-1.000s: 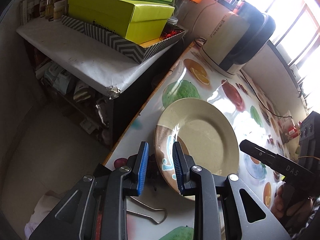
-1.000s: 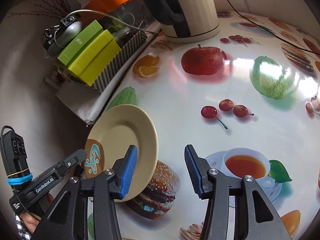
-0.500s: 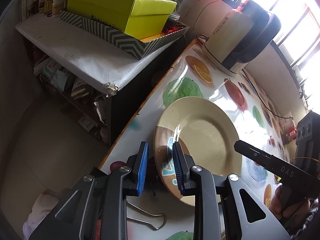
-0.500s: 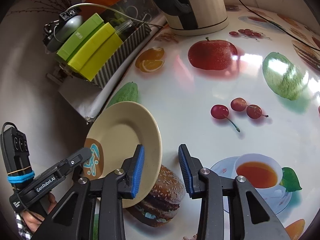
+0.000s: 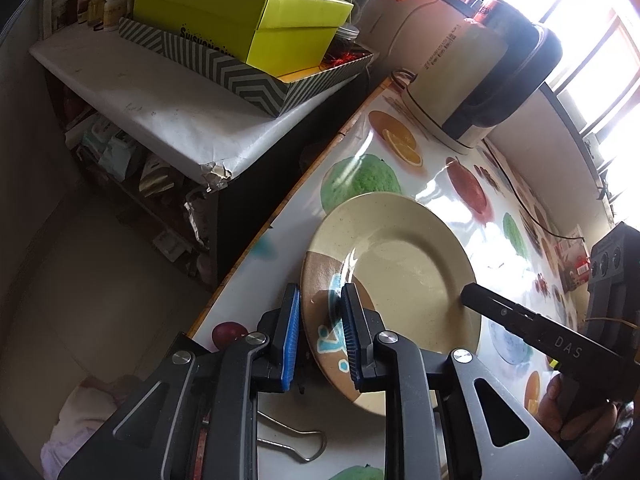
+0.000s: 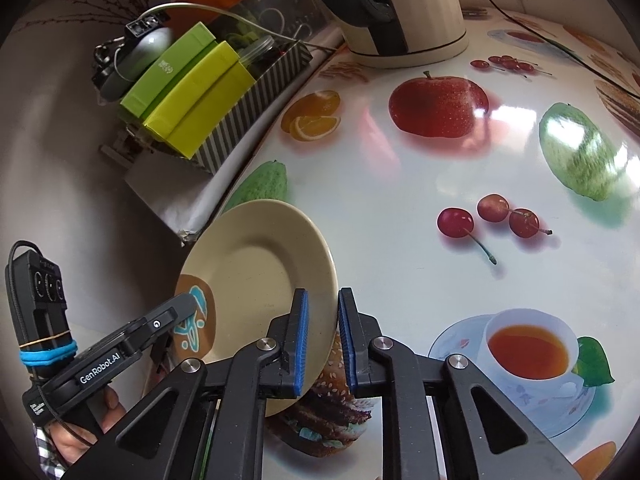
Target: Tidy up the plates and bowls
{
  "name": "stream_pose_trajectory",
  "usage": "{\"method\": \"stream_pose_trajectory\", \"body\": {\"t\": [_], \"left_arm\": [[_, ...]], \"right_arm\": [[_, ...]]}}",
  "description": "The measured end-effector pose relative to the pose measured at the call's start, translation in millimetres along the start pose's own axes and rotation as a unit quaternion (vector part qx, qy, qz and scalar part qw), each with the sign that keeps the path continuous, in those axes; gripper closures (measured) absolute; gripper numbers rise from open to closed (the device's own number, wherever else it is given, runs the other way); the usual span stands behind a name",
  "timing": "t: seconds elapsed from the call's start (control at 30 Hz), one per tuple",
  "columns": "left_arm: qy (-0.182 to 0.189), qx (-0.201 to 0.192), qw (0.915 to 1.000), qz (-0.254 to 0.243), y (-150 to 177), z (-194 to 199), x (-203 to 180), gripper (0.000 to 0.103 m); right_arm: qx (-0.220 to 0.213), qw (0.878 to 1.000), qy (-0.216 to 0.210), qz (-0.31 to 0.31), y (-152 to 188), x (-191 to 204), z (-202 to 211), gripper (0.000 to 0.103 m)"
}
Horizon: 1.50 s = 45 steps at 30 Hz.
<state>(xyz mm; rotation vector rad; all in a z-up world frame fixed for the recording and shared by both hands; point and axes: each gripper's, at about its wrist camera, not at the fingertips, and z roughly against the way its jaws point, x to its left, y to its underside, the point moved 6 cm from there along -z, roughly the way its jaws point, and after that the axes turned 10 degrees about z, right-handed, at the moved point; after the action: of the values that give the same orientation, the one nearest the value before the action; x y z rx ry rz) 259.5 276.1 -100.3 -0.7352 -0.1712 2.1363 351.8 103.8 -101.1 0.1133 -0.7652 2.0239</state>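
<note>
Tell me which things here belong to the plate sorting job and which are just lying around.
Part of the job:
- beige plate
- left tool, on the plate's patterned edge
- right tool, its blue pads closing on the opposite rim

Just lying about:
- kettle
- green boxes
- striped tray
- binder clip

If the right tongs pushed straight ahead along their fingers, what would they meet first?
The right tongs, which have just been closing, are already clamped on the rim of the beige plate. Going on, they would slide further over that plate; beyond it lies the fruit-print tabletop, though depth is uncertain.
</note>
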Motion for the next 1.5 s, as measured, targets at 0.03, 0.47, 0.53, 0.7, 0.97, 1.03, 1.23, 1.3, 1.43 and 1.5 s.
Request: {"method": "stream_pose_trajectory", "body": {"t": [0.03, 0.47, 0.53, 0.7, 0.97, 1.03, 1.23, 1.3, 1.43, 1.5], "left_arm": [[0.0, 0.0, 1.0, 0.0, 0.0, -0.3, -0.5, 0.082], [0.0, -0.003, 1.0, -0.001, 0.2, 1.5, -0.6, 0.082], [0.002, -0.005, 1.0, -0.001, 0.2, 3.5, -0.5, 0.082], [0.004, -0.01, 0.9999, -0.006, 2.1, 12.4, -4.1, 0.082], [0.017, -0.021, 0.9995, -0.016, 9.3, 30.5, -11.3, 0.082], [0.019, -0.022, 0.9994, -0.019, 11.7, 34.9, -13.2, 0.082], [0.025, -0.03, 0.9988, -0.029, 22.4, 49.9, -20.7, 0.082], [0.029, -0.03, 0.9987, -0.029, 25.8, 53.4, -22.8, 0.082], [0.034, -0.032, 0.9984, -0.032, 34.6, 59.8, -26.2, 0.082], [0.034, -0.034, 0.9982, -0.035, 39.2, 63.6, -27.7, 0.082]], "right_arm": [[0.0, 1.0, 0.0, 0.001, 0.0, 0.3, 0.2, 0.088], [-0.001, 1.0, 0.002, 0.001, 0.5, 1.4, 4.0, 0.088], [-0.003, 1.0, 0.002, 0.005, 0.8, 2.9, 7.1, 0.088], [-0.009, 1.0, 0.001, 0.005, 2.0, 4.6, 15.8, 0.088], [-0.028, 1.0, -0.004, -0.002, 7.8, 10.5, 40.8, 0.088], [-0.032, 0.999, -0.003, -0.001, 10.9, 11.7, 46.5, 0.088], [-0.043, 0.999, -0.001, 0.0, 22.2, 14.7, 64.3, 0.088], [-0.046, 0.999, 0.001, 0.002, 26.3, 16.5, 70.8, 0.088], [-0.053, 0.999, 0.005, 0.001, 35.2, 18.9, 83.1, 0.088], [-0.055, 0.998, 0.008, 0.002, 39.8, 20.2, 88.2, 0.088]]}}
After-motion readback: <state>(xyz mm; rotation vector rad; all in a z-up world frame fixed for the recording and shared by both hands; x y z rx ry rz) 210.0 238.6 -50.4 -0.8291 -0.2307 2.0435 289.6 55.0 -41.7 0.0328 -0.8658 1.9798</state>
